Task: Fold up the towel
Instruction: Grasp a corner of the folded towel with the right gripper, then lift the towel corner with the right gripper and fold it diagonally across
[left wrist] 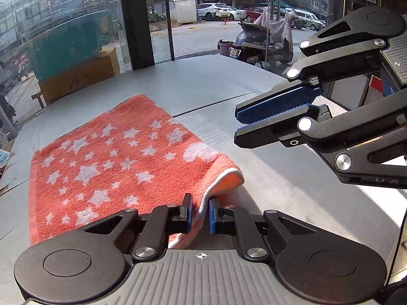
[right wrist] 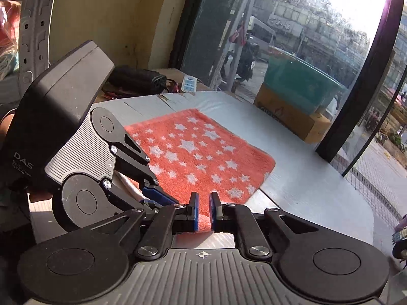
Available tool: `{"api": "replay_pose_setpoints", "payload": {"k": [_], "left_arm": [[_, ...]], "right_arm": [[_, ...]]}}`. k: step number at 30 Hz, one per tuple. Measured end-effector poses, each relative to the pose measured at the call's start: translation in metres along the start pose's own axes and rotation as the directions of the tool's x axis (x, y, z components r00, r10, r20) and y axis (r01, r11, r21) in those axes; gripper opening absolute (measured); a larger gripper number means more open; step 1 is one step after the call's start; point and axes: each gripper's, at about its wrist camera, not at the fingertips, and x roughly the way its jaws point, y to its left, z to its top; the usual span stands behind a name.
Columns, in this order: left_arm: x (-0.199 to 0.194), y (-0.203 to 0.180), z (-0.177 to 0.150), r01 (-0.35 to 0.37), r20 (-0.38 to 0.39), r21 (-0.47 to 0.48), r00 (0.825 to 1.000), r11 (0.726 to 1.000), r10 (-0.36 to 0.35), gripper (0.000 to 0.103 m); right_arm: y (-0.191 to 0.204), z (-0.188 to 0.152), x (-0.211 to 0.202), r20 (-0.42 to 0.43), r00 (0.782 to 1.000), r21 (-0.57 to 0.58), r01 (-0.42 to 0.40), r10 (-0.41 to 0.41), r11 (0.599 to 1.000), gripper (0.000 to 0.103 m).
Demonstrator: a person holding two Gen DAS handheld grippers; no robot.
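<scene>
Your towel (left wrist: 109,162), coral with white stars, lies already doubled over on the grey table (left wrist: 203,86). In the left wrist view it spreads from about 9 o'clock toward the centre, flat except at its near right corner, where the layers curl up and show a white hem.

Your left gripper (left wrist: 200,214) sits at 6 o'clock in its own view, jaws drawn to a narrow gap with that lifted towel edge running up between the blue pads (left wrist: 188,216). The cloth looks pinched there, though the pads do not visibly press flat against it.

Your right gripper (left wrist: 239,123) enters the left wrist view from 3 o'clock, off the cloth and over bare table, its blue-lined fingers lying nearly closed. In the right wrist view the same gripper (right wrist: 202,212) shows a narrow gap with coral cloth filling the space between the pads; whether it clamps the towel or hangs just above it, you cannot tell from here.

From the right wrist view the left gripper (right wrist: 162,198) crowds in at 9 o'clock, just beside your right one, both at the same near edge of the towel.

Bare table lies beyond the towel's far edge toward 12 o'clock, and more along its right side toward 2 o'clock. The table edge curves round at 3 o'clock in the right wrist view. A cardboard box (right wrist: 287,117) stands past the table at 1 o'clock, against the window glass (right wrist: 292,38).
</scene>
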Motion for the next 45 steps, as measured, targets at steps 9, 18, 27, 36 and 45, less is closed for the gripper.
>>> {"api": "replay_pose_setpoints", "payload": {"k": [9, 18, 27, 36, 45], "left_arm": [[-0.003, 0.01, 0.001, 0.045, 0.009, -0.049, 0.999, 0.998, -0.045, 0.012], [-0.002, 0.013, 0.001, 0.056, 0.014, -0.052, 0.998, 0.997, -0.055, 0.012], [-0.024, 0.031, -0.02, -0.005, -0.009, -0.068, 1.0, 0.998, 0.005, 0.015], [-0.067, 0.065, -0.057, -0.1, -0.02, -0.172, 0.995, 0.98, 0.098, 0.029], [-0.086, 0.085, -0.065, -0.133, -0.003, -0.225, 0.991, 0.965, 0.136, 0.032]], "right_arm": [[0.055, -0.026, 0.028, -0.027, 0.999, -0.639, 0.009, -0.034, 0.769, 0.075], [0.043, -0.001, 0.055, -0.073, 0.996, -0.572, 0.002, -0.053, 0.82, 0.006], [0.034, 0.02, 0.039, -0.054, 0.998, -0.516, -0.005, -0.026, 0.857, 0.005], [0.031, 0.033, 0.028, 0.012, 0.998, -0.499, 0.066, -0.069, 0.864, 0.005], [0.025, 0.052, 0.024, 0.069, 0.992, -0.505, 0.129, -0.109, 0.853, 0.005]]}}
